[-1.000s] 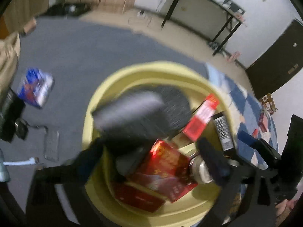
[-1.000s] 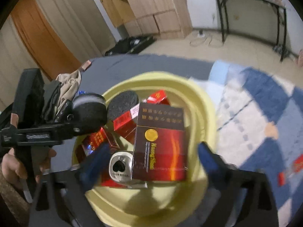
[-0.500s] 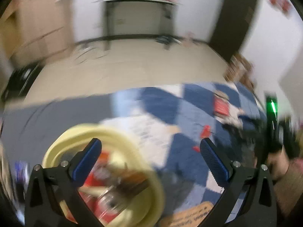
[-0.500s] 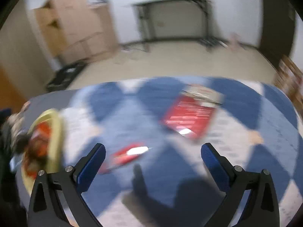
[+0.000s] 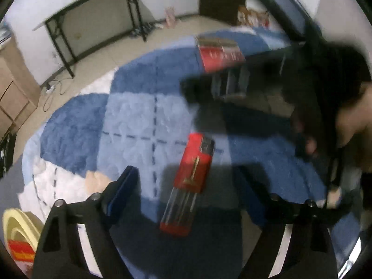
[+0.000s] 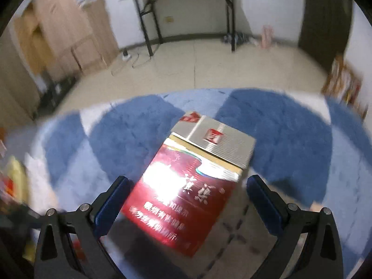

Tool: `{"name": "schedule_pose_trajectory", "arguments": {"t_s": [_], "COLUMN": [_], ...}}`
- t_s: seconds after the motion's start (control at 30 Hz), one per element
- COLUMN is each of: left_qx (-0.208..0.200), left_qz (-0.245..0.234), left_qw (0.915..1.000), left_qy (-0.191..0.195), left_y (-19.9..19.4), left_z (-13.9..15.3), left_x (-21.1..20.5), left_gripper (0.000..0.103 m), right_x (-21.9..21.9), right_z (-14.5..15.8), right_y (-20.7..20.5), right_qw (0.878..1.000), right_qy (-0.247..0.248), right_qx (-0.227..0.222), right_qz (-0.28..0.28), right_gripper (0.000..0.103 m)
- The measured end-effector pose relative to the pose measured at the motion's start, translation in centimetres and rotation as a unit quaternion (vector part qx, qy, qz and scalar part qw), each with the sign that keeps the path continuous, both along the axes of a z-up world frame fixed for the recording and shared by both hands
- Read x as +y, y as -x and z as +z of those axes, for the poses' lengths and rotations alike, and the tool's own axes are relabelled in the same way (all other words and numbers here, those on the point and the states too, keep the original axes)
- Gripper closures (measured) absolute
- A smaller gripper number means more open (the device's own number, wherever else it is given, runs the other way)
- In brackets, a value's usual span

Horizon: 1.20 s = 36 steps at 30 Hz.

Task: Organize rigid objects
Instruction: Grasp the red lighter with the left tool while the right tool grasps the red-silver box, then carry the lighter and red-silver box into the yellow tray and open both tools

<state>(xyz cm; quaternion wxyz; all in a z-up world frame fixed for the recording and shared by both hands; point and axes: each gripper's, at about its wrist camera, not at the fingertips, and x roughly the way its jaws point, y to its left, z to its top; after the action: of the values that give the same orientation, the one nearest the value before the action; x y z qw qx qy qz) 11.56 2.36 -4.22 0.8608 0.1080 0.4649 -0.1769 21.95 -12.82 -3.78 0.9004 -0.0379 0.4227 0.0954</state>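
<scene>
Right gripper wide open, empty, straddling flat red-and-silver cardboard pack on blue patchwork rug, likely lining up grab. Left gripper open, empty, over slim red-and-clear plastic case. Yellow round plastic basin at far left, probable drop spot.

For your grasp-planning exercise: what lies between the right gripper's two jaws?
In the right wrist view, the right gripper is open, and a red-and-silver box lies on the blue rug between its jaws.
</scene>
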Motion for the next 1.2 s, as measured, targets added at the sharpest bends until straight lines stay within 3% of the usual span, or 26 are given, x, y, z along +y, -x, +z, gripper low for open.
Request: {"name": "schedule_pose_trajectory", "arguments": {"t_s": [0.03,0.07,0.1,0.13,0.2,0.27,0.3,0.5,0.77,0.87,1.2], "left_qx": [-0.003,-0.007,-0.010,-0.013,-0.016,-0.016,-0.013,0.000,-0.038,-0.053,-0.068], "left_qz": [0.015,0.023,0.028,0.029,0.036,0.039,0.042,0.073,0.080,0.074,0.142], "left_qw": [0.9999,0.9996,0.9994,0.9994,0.9991,0.9989,0.9988,0.9953,0.9923,0.9934,0.9848], "left_qy": [0.007,0.013,0.017,0.015,0.016,0.017,0.024,0.063,0.086,0.071,0.073], "left_y": [0.1,0.4,0.8,1.1,1.6,1.8,1.7,1.5,2.7,3.4,9.3], "left_z": [0.1,0.2,0.3,0.4,0.5,0.6,0.8,2.2,7.6,9.6,13.3], "left_x": [-0.1,-0.1,-0.2,-0.6,-1.0,-1.0,-0.6,1.4,2.5,3.2,11.5], "left_gripper": [0.028,0.040,0.050,0.053,0.068,0.077,0.079,0.079,0.079,0.079,0.079], "right_x": [0.5,0.7,0.6,0.3,-0.2,-0.8,-1.2,-4.7,-8.0,-8.9,-5.1], "right_z": [-0.1,-0.2,-0.4,-0.5,-0.6,-0.5,-0.4,0.4,1.9,3.5,8.6], "right_y": [0.2,0.4,0.4,0.5,0.7,1.3,1.5,4.7,10.3,12.4,17.9], "right_qw": [1.000,0.999,0.999,0.999,0.998,0.998,0.998,0.996,0.993,0.992,0.978], "right_qy": [0.023,0.029,0.026,0.017,0.005,-0.007,-0.009,-0.017,-0.013,-0.015,-0.052], "right_qx": [-0.018,-0.032,-0.040,-0.047,-0.059,-0.065,-0.069,-0.081,-0.100,-0.105,-0.126], "right_qz": [0.009,0.014,0.013,0.009,0.007,0.009,0.011,0.034,0.062,0.075,0.156], "right_gripper": [0.000,0.001,0.003,0.007,0.016,0.034,0.039,0.044,0.045,0.045,0.045]}}
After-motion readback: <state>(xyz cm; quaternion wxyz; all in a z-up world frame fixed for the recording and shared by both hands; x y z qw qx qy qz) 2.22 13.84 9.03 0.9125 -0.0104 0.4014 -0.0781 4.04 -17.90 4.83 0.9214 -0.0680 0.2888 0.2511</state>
